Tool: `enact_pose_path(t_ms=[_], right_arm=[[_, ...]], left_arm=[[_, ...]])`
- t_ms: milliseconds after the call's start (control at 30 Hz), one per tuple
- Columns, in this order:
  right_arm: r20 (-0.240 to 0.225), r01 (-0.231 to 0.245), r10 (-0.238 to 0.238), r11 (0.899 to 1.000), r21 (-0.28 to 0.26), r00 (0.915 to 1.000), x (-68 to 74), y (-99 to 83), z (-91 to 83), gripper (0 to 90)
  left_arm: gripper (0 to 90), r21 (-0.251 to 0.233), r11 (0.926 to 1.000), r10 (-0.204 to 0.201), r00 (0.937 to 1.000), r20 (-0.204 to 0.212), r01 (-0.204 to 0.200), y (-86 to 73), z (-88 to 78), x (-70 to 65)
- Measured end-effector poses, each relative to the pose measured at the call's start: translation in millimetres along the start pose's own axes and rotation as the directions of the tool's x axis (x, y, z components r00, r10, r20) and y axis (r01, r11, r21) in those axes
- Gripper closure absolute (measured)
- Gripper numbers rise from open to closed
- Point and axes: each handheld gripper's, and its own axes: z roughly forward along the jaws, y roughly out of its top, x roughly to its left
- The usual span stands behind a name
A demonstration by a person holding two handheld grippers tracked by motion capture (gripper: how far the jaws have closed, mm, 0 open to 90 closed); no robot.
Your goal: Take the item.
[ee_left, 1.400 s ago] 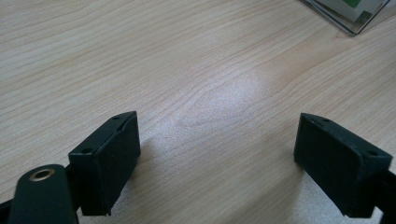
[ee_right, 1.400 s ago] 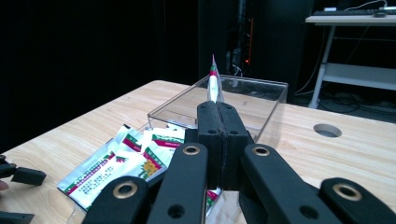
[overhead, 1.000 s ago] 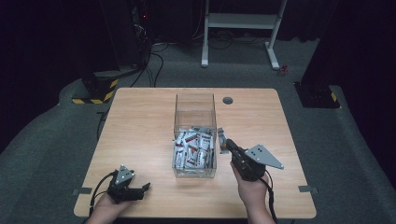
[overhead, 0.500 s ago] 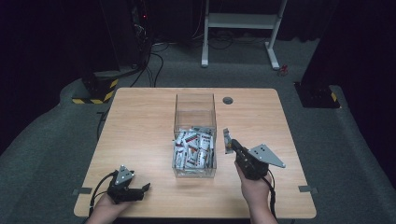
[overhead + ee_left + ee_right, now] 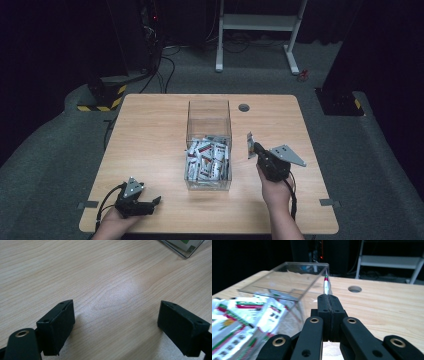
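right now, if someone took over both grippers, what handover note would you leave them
Right gripper: shut on one sachet, held edge-on above the table, just right of the clear box.
Left gripper: open, holding nothing, low over the table's near left corner.
Clear box: sits mid-table with a pile of sachets inside.
Done: one sachet is gripped outside the box.
Left: I can't tell from this whether it is heading in or out; the pile stays in the box.
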Motion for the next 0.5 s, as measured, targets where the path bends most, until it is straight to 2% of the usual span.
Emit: enact_pose_path(t_ms=[133,267,500], right_arm=[[0.016,-0.009,0.009,1.0,0.024,0.9998,-6.6,0.7,8.1,90.0],[0.033,0.0,-0.002,0.998,0.058,0.9995,-12.8,-0.4,18.3,90.0],[0.042,-0.019,0.015,0.996,0.083,0.999,-20.4,-3.7,28.3,90.0]], left_arm=[[14.5,-0.001,1.0,-0.001,1.0,0.008,0.001,-0.1,0.1,-0.5],[14.5,-0.002,1.0,0.001,0.9999,0.017,-0.001,-0.2,0.1,-1.1],[14.5,-0.001,0.9999,0.013,0.9998,0.016,-0.013,-0.4,-0.4,-1.0]])
